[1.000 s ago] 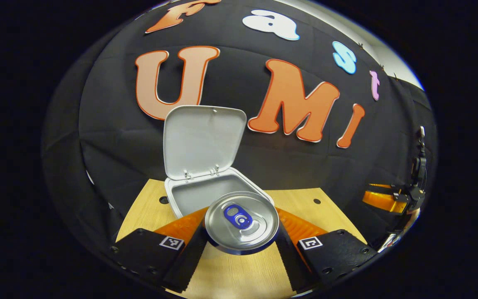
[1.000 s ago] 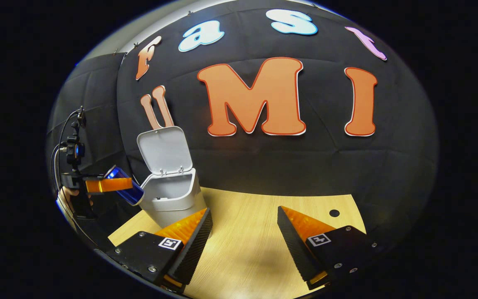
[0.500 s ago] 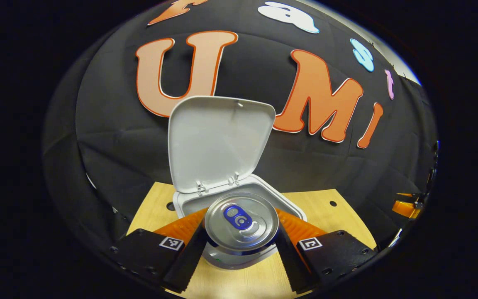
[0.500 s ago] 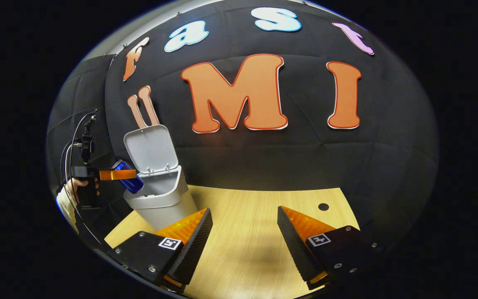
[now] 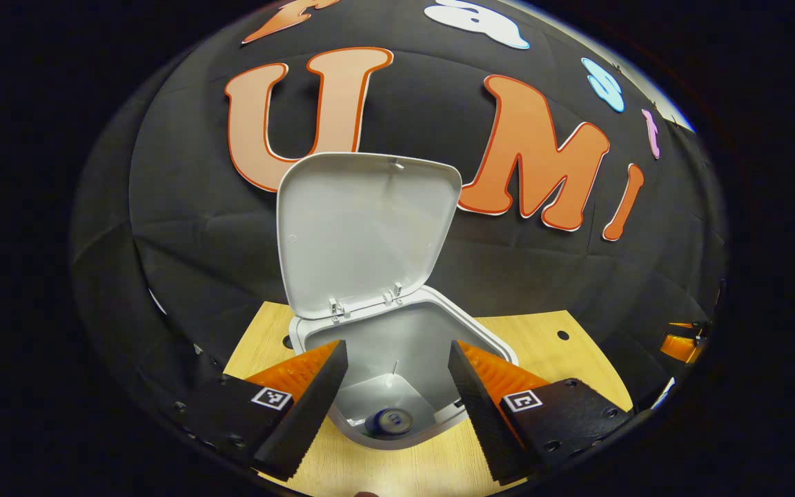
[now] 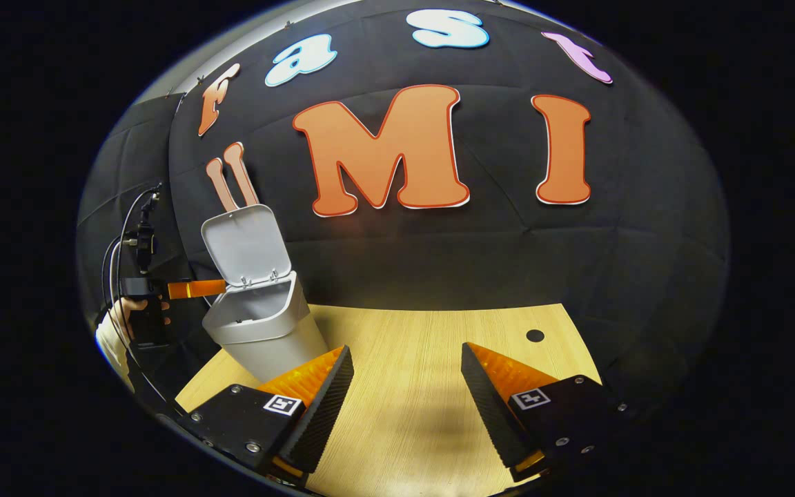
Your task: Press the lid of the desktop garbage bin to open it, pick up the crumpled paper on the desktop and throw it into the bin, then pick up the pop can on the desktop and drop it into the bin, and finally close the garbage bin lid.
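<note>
The white bin [image 5: 404,345] stands on the wooden table with its lid [image 5: 363,228] tipped up and back. Deep inside it lies the pop can [image 5: 389,421], its silver top facing up. My left gripper [image 5: 397,383] hovers open right over the bin's mouth, nothing between its fingers. In the right gripper view the bin [image 6: 263,331] sits at the left, its lid [image 6: 246,245] raised, and the left gripper [image 6: 194,288] is held by a hand just over its rim. My right gripper [image 6: 408,383] is open above the bare tabletop, well right of the bin. The crumpled paper is hidden.
The wooden table [image 6: 411,359] has small round holes, one hole [image 6: 535,335] at the back right. The black cloth wall rises close behind the bin. A hand and sleeve [image 6: 118,328] with a cable are at the far left of the right gripper view.
My left gripper opened and let go of the pop can, which dropped to the bottom of the bin. The right gripper barely shifted.
</note>
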The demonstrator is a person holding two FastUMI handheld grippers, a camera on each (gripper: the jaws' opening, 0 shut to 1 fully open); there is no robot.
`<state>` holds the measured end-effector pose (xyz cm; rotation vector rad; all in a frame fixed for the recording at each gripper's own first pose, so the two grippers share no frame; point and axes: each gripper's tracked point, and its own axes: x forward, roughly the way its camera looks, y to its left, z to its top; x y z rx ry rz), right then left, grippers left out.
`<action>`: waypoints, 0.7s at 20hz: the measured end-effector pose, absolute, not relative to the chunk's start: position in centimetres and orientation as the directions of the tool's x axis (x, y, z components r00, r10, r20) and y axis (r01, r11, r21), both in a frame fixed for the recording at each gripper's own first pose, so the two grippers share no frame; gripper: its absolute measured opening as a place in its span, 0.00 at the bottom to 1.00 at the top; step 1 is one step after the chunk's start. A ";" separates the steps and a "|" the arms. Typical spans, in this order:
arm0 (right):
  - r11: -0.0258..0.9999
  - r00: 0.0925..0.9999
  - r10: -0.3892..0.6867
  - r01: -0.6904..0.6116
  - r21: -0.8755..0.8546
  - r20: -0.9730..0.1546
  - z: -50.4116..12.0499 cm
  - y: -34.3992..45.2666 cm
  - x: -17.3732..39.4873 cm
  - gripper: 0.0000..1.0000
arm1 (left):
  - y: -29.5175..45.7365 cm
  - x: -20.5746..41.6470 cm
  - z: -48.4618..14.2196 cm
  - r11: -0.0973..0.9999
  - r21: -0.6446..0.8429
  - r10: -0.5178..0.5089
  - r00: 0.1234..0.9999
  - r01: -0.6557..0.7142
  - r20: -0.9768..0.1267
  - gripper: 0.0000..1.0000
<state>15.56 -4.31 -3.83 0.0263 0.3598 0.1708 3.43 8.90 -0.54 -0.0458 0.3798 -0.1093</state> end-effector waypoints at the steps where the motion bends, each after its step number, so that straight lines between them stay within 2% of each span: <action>1: 0.985 0.921 0.173 -0.163 0.058 -0.350 -3.9 -4.3 15.5 0.94 | 8.9 3.2 -0.4 0.993 -0.067 -0.114 0.924 0.096 -0.366 0.95; 9: 0.982 0.918 0.189 -0.177 0.068 -0.347 -4.0 -3.9 15.1 0.94 | 10.2 2.3 2.1 0.998 -0.014 -0.062 0.947 0.061 -0.316 0.94; 14: 0.978 0.916 0.207 -0.190 0.084 -0.344 -3.8 -3.4 14.9 0.94 | 11.0 1.6 5.1 0.998 -0.036 -0.055 0.957 0.047 -0.285 0.95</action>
